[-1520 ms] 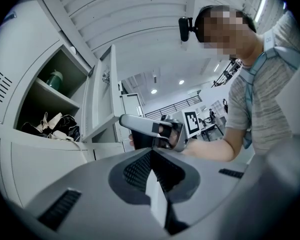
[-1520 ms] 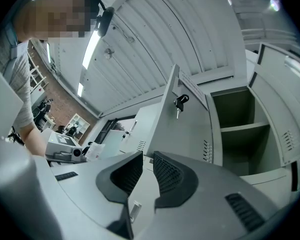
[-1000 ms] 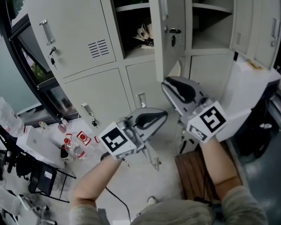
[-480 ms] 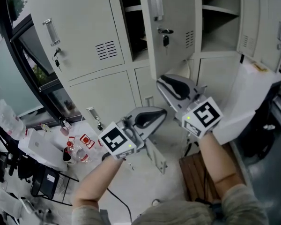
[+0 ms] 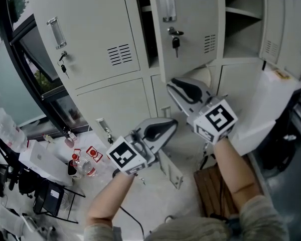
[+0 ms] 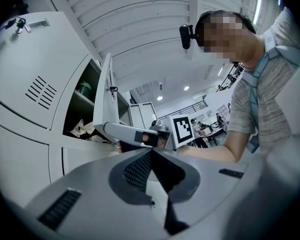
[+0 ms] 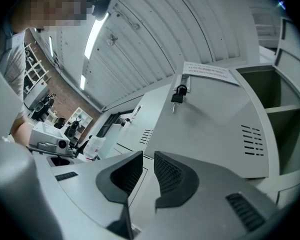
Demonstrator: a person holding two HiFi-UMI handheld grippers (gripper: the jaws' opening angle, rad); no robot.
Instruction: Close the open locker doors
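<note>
The right gripper (image 5: 173,84), jaws barely parted and empty, is hovering near the half-open pale grey metal locker door (image 5: 193,34), while the left gripper (image 5: 169,124) is hanging closed and empty.

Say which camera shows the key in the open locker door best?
The right gripper view: the dark-headed key hangs large in the open grey metal locker door. The head view shows it smaller; the left gripper view sees that door edge-on, key barely visible.
</note>
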